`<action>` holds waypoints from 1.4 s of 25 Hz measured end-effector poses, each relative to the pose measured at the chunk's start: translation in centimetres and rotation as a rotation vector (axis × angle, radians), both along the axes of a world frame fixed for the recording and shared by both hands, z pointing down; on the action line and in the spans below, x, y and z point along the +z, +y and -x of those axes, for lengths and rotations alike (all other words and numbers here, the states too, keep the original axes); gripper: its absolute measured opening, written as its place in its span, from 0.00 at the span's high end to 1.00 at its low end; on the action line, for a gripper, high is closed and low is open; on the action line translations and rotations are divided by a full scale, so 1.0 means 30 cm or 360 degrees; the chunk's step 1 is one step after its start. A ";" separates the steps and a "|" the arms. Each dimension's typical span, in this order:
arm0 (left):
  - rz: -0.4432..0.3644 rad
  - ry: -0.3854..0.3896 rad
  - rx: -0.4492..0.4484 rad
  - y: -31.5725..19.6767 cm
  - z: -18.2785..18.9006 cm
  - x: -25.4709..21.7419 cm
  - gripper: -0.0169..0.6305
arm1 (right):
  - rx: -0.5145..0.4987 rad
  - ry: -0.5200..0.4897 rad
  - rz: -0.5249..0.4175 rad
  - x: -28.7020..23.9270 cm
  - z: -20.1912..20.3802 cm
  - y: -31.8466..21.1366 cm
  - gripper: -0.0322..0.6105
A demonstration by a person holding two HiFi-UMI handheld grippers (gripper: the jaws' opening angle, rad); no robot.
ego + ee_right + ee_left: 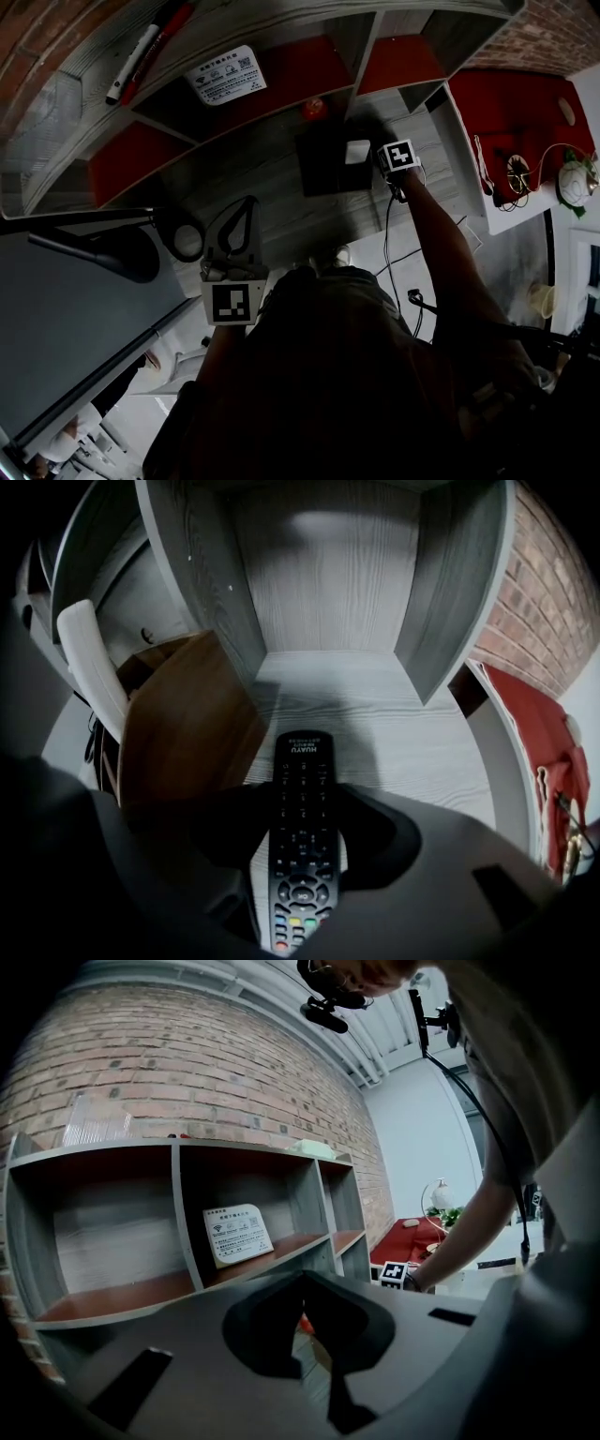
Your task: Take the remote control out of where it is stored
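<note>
— Nearest to us is the person's dark top (319,375), bent over the shelving. What's the left gripper (249,204) for?

— Nothing right now, I'd say. Its jaws are together with nothing between them. It hangs roughly level on the near left, probably just to keep out of the way.

— And the right gripper (305,791)?

— Far right, pointing steeply down. Its jaws are clamped on the remote control (302,757), pads on the two long edges, so the button face is untouched. I'd guess that's deliberate: grip the slim sides and no key gets pressed.

— So the remote's out?

— It looks so to me. It runs lengthwise through the jaws, over the grey board (403,752) in front of an open compartment. Just to its left is a brown box (178,724) that may be its storage, though I can't be sure.

— Materials?

— The remote is long, black, matt plastic with rows of small keys, the coloured ones at its near end. Board and dividers are pale grey with a wood-grain finish, flat and square-edged. The box is smooth, brown and straight-sided. Red panels (131,155) sit inside the shelves, with rough brick (187,1063) behind.
</note>
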State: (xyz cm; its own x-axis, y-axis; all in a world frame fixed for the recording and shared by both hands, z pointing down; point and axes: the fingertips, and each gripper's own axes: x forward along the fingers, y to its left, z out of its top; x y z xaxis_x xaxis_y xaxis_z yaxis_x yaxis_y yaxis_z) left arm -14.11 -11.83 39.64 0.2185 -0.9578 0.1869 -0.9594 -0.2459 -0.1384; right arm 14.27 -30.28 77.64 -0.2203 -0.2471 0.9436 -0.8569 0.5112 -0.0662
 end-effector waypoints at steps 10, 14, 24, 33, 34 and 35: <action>0.0026 0.0019 -0.0044 0.003 0.024 0.004 0.96 | 0.0062 -0.0030 -0.0053 0.011 0.005 -0.028 0.60; 0.0020 -0.0004 -0.0020 0.006 0.009 0.004 0.96 | 0.0077 -0.0106 -0.0094 -0.003 0.030 -0.038 0.60; 0.0028 0.0002 0.0007 0.011 0.002 0.010 0.96 | 0.0159 -0.0187 -0.0174 -0.073 0.017 -0.037 0.60; -0.0007 -0.0022 0.0123 -0.006 -0.052 0.008 0.96 | 0.0211 -0.0460 -0.0442 -0.321 0.035 -0.024 0.60; -0.0013 -0.0021 0.0131 -0.009 -0.054 0.006 0.96 | 0.0187 -0.0465 -0.0484 -0.353 0.039 -0.017 0.60; -0.0019 -0.0019 0.0138 -0.012 -0.056 0.004 0.96 | 0.0150 -0.0457 -0.0538 -0.386 0.043 -0.011 0.60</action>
State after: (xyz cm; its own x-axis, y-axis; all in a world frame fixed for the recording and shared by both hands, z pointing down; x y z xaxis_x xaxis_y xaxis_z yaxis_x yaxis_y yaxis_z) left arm -12.42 -12.18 39.75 0.2985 -0.9376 0.1786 -0.9328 -0.3261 -0.1531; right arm 12.98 -30.61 66.05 -0.4230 -0.5624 0.7105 -0.8721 0.4654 -0.1509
